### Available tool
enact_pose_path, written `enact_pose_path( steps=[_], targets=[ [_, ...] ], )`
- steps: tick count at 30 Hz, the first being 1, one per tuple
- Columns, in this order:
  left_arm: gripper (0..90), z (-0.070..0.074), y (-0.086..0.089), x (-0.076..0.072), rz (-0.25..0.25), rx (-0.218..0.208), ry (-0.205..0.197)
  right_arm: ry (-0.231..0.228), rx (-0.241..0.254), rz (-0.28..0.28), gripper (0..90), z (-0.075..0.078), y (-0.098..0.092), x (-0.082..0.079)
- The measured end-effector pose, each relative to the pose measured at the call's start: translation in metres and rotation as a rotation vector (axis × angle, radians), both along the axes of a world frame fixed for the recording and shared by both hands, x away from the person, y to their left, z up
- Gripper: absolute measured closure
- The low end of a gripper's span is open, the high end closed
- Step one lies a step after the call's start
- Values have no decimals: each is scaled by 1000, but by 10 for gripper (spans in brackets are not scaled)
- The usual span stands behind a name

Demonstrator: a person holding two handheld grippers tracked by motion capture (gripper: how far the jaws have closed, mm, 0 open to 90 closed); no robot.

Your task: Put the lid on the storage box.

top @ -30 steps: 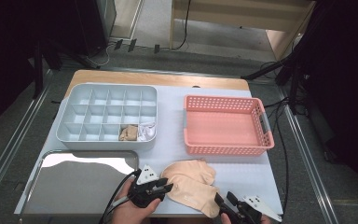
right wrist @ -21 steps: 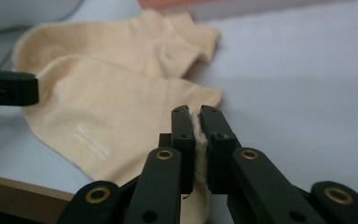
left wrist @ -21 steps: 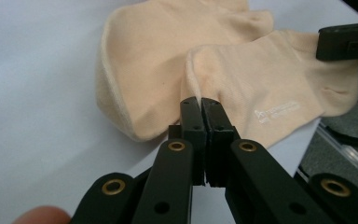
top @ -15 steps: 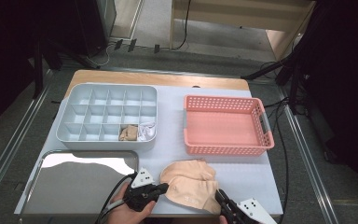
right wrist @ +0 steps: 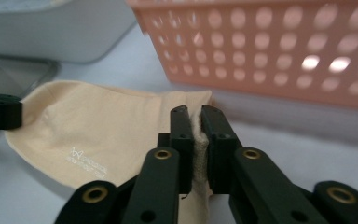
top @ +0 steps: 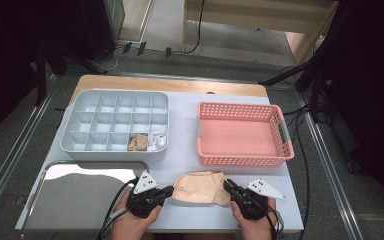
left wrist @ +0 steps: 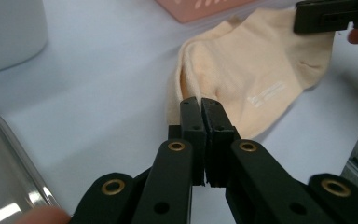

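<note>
A peach sock (top: 200,187) lies flat near the table's front edge, stretched between both grippers. My left gripper (top: 170,191) is shut on its left end; in the left gripper view the jaws (left wrist: 200,105) meet at the sock's (left wrist: 251,70) near edge. My right gripper (top: 227,186) is shut on the right end. In the right gripper view a fold of the sock (right wrist: 107,130) is pinched between the jaws (right wrist: 195,114), which have just been opening a little with the fabric still between them. Each gripper view shows the other gripper's tip at the sock's far end.
A grey compartment tray (top: 80,145) stands at the back left, with a tan bundle (top: 139,142) and a white bundle (top: 157,141) in its front compartments. A pink basket (top: 202,150) stands at the back right. A shiny metal tray (top: 80,200) lies front left, beside my left hand.
The sock went from a loose heap to a flatter, stretched shape. My right gripper moved left and up to its right end and closed on it. My left gripper closed on the left end.
</note>
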State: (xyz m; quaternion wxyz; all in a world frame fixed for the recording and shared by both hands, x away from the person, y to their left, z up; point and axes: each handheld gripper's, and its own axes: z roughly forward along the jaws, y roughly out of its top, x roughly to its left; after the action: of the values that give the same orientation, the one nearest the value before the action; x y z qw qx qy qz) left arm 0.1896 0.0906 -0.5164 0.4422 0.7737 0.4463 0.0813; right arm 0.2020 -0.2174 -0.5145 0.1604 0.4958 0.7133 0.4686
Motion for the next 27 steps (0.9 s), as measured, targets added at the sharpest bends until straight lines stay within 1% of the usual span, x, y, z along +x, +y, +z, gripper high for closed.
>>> enact_pose_path(
  steps=[1, 2, 3, 4, 5, 6, 7, 8, 9, 11, 12, 14, 15, 16, 17, 18, 19, 20, 21, 23, 25, 26, 27],
  targets=[
    [897, 0, 0, 0, 1, 6, 5, 13, 6, -15, 703, -5, -2, 4],
    [894, -1, 0, 0, 6, 2, 8, -9, 4, -33, 687, -8, -4, 6],
    [889, -2, 0, 1, 2, 0, 13, -17, 0, -69, 691, -9, -8, 5],
    [864, -2, 0, 1, -10, 1, 19, -17, 16, -98, 684, -10, -13, 3],
    [823, -2, -1, 1, -20, -2, 18, -12, 44, -111, 674, -9, -16, 1],
    [773, -2, -1, 0, -21, -6, 9, 4, 90, -115, 657, -8, -18, -2],
    [722, -1, -1, 0, -12, -16, 0, 31, 119, -107, 627, -8, -19, -6],
    [692, 0, -2, 0, 5, -19, -16, 51, 119, -104, 610, -8, -19, -9],
    [647, 2, -3, 1, 24, -17, -26, 52, 118, -104, 577, -7, -18, -14],
    [550, 3, -5, 5, 49, 7, -35, 68, 110, -108, 510, -7, -15, -16],
    [533, 4, -6, 7, 53, 11, -34, 72, 94, -125, 525, -8, -13, -16],
    [518, 3, -7, 10, 60, 15, -21, 103, 73, -147, 605, -8, -12, -16],
    [532, 3, -7, 11, 61, 19, -20, 118, 67, -146, 650, -7, -10, -17],
    [585, 2, -7, 11, 59, 30, -13, 130, 52, -145, 716, -7, -9, -18],
    [638, 1, -7, 12, 47, 28, -7, 122, 35, -139, 764, -6, -7, -20],
    [713, 0, -6, 13, 37, 27, 0, 120, 29, -133, 818, -5, -6, -22],
    [759, 0, -6, 13, 36, 27, 1, 110, 37, -113, 850, -4, -6, -22],
    [784, 0, -4, 14, 40, 21, 4, 104, 41, -108, 865, -3, -6, -23],
    [813, -1, -3, 14, 38, 10, 8, 79, 37, -107, 870, 0, -6, -24],
    [832, -1, -1, 14, 37, 5, 14, 40, 30, -87, 875, 4, -5, -25],
    [840, -1, 0, 14, 35, 5, 16, -23, -4, -74, 875, 10, -3, -28],
    [839, -2, 0, 14, 32, 5, 20, -56, -5, -57, 876, 12, -2, -29],
    [833, -3, 0, 14, 39, 7, 20, -109, -6, -29, 876, 15, -1, -29]
  ],
)
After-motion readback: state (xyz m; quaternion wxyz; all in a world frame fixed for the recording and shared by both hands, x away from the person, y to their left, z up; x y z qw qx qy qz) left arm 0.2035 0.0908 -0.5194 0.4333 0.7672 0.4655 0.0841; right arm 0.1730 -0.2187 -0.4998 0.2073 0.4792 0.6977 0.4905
